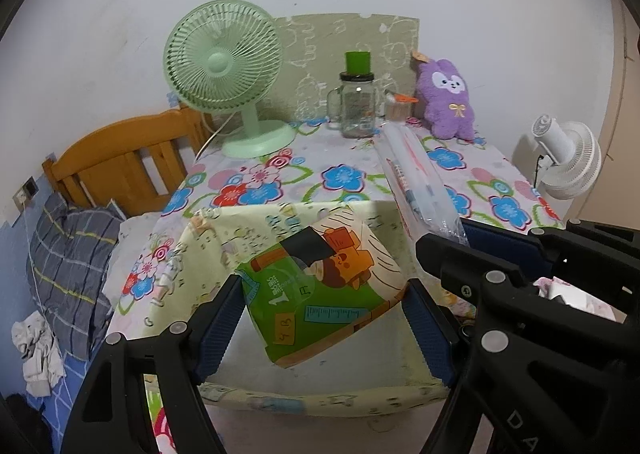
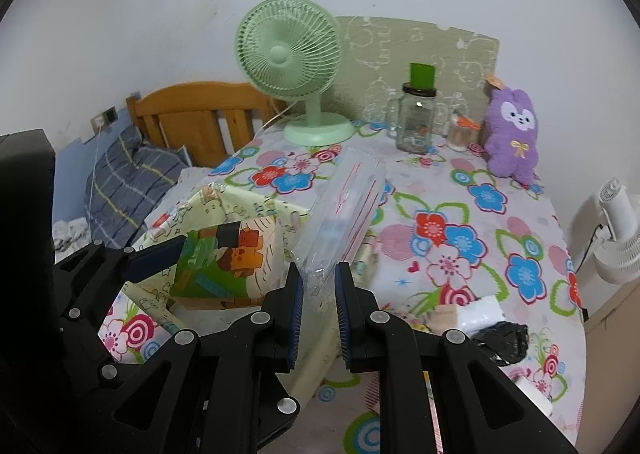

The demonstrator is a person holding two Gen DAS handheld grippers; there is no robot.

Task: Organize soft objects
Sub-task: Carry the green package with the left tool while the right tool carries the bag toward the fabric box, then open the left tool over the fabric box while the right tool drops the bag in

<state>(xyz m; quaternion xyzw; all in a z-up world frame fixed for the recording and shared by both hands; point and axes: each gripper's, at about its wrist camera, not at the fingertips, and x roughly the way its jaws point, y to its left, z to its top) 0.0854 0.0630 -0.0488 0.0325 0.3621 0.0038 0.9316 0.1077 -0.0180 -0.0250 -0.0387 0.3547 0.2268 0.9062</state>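
While the left gripper held a soft printed pack between its blue pads, both pads pressed against the pack's sides, we saw the pack raised above a pale yellow fabric box at the near left corner of the bench. The pack showed a cartoon figure on green and cream wrapping.

Our right gripper had its jaws nearly closed, pinching the near end of a long clear plastic bag with red lines, which stretched away over the bench. In the left wrist view the same bag ran just to the right of the printed pack, close beside it; whether they touched, we could not tell.

Beyond the bag, a floral cloth covered the bench. At its far edge stood a green fan, a glass jar with a green lid, and a purple plush toy, all well apart from the grippers. A white fan stood off the right side of the bench. To the left lay a bed with a wooden headboard and a plaid pillow.
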